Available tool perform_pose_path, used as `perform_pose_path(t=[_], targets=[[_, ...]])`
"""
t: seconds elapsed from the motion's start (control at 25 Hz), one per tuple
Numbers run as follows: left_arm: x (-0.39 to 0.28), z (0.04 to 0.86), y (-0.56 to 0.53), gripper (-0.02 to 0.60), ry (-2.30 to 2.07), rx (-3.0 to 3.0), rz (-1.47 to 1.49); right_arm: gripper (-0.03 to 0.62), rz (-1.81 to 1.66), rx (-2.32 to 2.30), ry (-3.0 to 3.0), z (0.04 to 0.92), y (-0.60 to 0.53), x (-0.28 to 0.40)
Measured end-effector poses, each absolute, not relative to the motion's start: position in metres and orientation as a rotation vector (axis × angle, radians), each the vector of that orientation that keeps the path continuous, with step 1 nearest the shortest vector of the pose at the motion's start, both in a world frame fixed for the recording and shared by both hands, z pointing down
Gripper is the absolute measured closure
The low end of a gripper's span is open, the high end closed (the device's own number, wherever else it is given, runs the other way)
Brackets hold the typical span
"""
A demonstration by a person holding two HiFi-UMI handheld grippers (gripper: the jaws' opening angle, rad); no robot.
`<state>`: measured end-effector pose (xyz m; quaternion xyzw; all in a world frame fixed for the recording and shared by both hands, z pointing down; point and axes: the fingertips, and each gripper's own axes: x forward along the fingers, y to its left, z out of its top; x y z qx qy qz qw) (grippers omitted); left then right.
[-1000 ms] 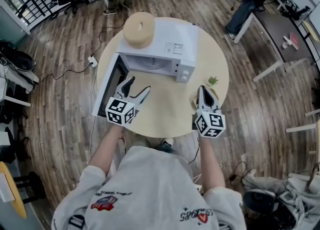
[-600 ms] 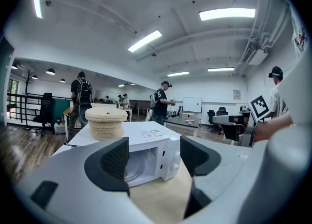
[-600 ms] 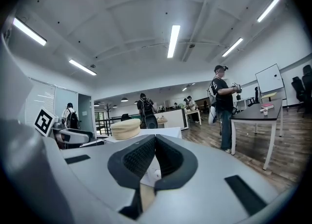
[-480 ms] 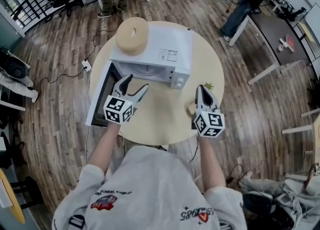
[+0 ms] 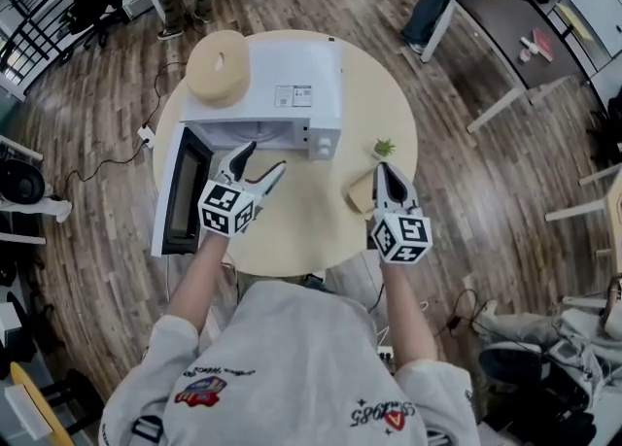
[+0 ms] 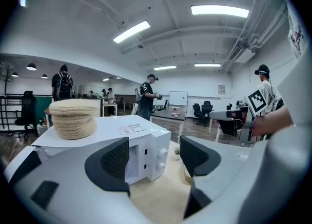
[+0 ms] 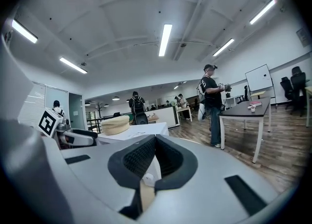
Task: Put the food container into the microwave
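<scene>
On table [image 5: 301,232], right hand-held gripper [image 5: 382,174] seemingly pinches container [image 5: 359,196].

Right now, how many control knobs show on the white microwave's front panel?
2: an upper knob and a lower knob directly beneath it, on the right-end panel of the white microwave.

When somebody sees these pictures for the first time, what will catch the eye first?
The white microwave on the round table, its door swung open to the left, with a tan round stack on top. Nearer, the left gripper is open; the right gripper is shut beside the food container.
</scene>
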<state>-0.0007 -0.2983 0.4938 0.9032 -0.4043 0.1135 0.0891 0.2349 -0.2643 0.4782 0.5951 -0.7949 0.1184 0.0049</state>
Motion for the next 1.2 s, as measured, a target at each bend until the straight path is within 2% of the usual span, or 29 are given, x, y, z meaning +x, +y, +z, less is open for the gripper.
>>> perform_pose_path(t=[0.76, 1.2], targets=[[0.149, 0.592, -0.275, 0.262, -0.623, 2.862, 0.723, 0.6, 0.484, 2.141, -2.221, 0.53, -0.184, 0.336], [0.206, 0.656, -0.269, 0.268, -0.347, 2.913, 0.936, 0.6, 0.562, 2.229, -2.1, 0.564, -0.163, 0.372]])
